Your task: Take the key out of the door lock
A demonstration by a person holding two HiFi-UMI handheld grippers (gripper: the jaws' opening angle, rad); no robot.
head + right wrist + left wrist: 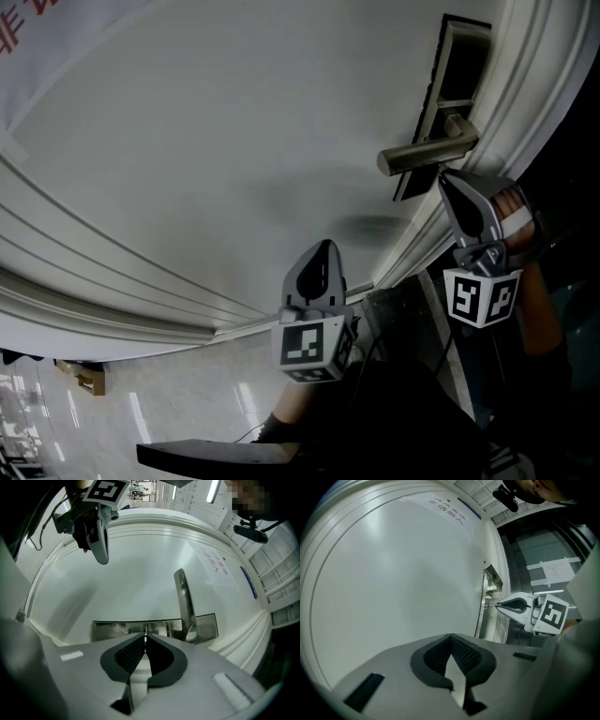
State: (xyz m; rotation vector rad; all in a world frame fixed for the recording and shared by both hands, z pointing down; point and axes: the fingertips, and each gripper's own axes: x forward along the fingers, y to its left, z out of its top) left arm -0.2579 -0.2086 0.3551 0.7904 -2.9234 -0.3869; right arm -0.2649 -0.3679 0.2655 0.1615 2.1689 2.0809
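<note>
Item 1, door (206,169): white, panelled, with moulded trim along its edge; a paper notice (23,28) with red print is fixed to it, well away from the lock. Item 2, lock plate (112,630): metal and reflective, set at the door's edge, carrying 1 lever handle (427,153) that sticks out from the plate. Item 3, key (145,631): visible only as a thin metal sliver in the lock plate just beside the lever handle. The left gripper view shows it bridging the short gap between the plate and the gripper tips, so it is seated in the lock. Item 4, right gripper (444,183): pointing level at the plate, jaws closed, tips pinching the key's exposed end; a hand (514,211) holds it from behind. Item 5, left gripper (325,246): held off the door, well apart from the lock and to the side of the other gripper, its 2 jaws pressed together with nothing between them. Item 6, floor (169,403): glossy and pale, seen past the door's trim.
</note>
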